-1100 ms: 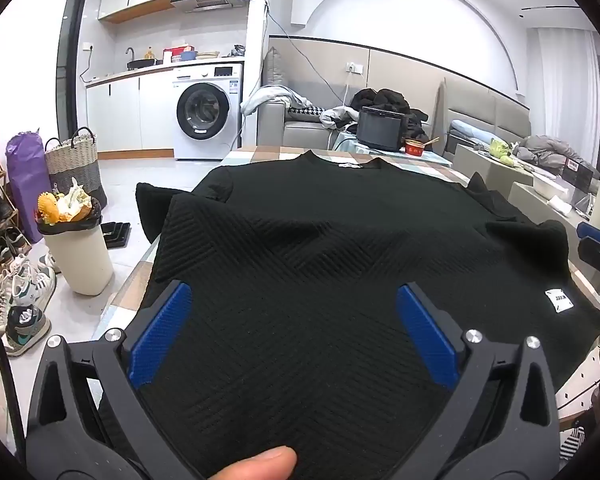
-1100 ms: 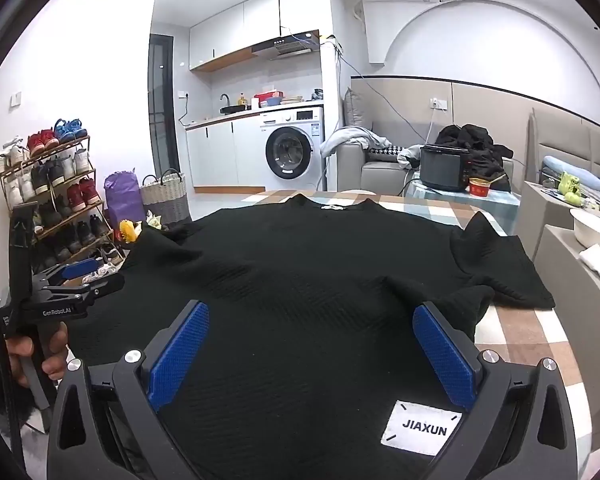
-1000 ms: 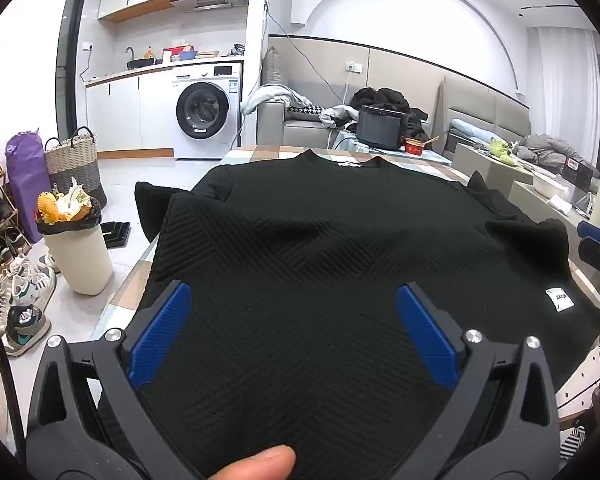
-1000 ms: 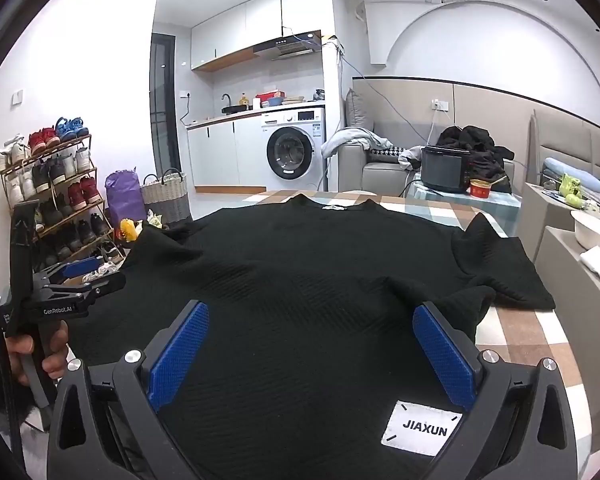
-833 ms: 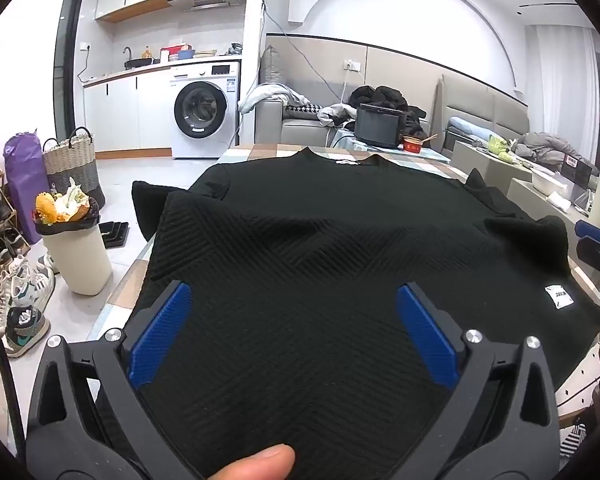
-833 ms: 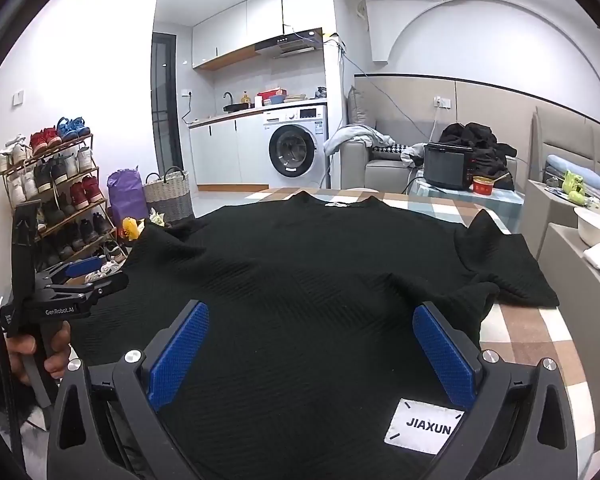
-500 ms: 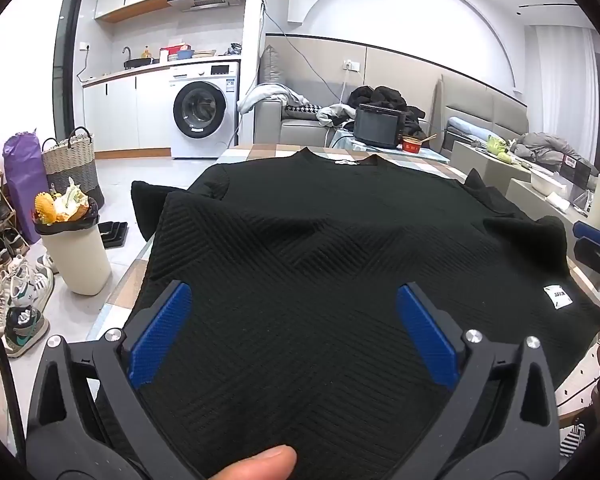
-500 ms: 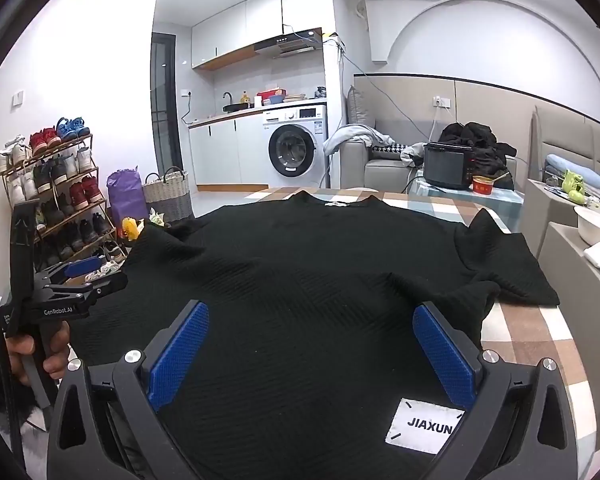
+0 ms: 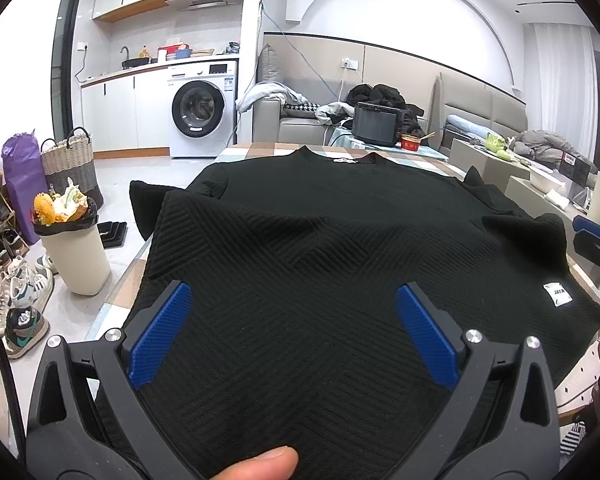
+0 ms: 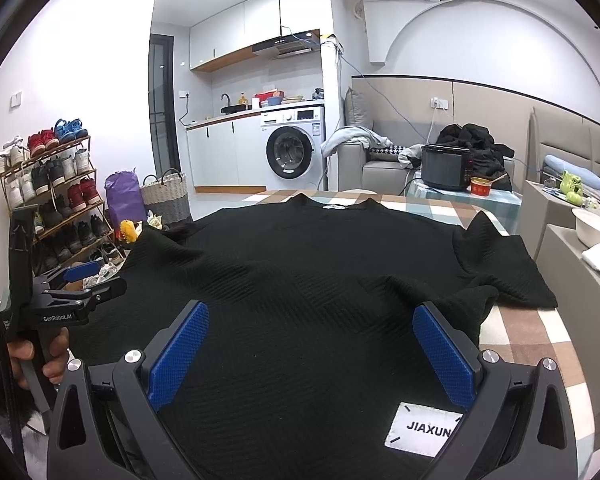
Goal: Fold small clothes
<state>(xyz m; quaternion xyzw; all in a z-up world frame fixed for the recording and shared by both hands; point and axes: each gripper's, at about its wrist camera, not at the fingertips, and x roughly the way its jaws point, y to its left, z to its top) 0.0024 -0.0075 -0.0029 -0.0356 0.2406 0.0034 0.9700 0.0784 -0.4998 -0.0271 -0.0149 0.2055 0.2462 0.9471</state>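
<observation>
Left tongs (image 9: 292,332) spread wide at lower centre, gripping nothing, over the near hem. Right tongs (image 10: 310,350) likewise agape, above the white label (image 10: 422,430). Black sweater (image 9: 340,248) spread flat across the checked table (image 10: 528,344), long axis running near to far, collar toward upper centre, sleeves out sideways.

Bright ceiling light, sharp focus, fisheye-warped edges.
</observation>
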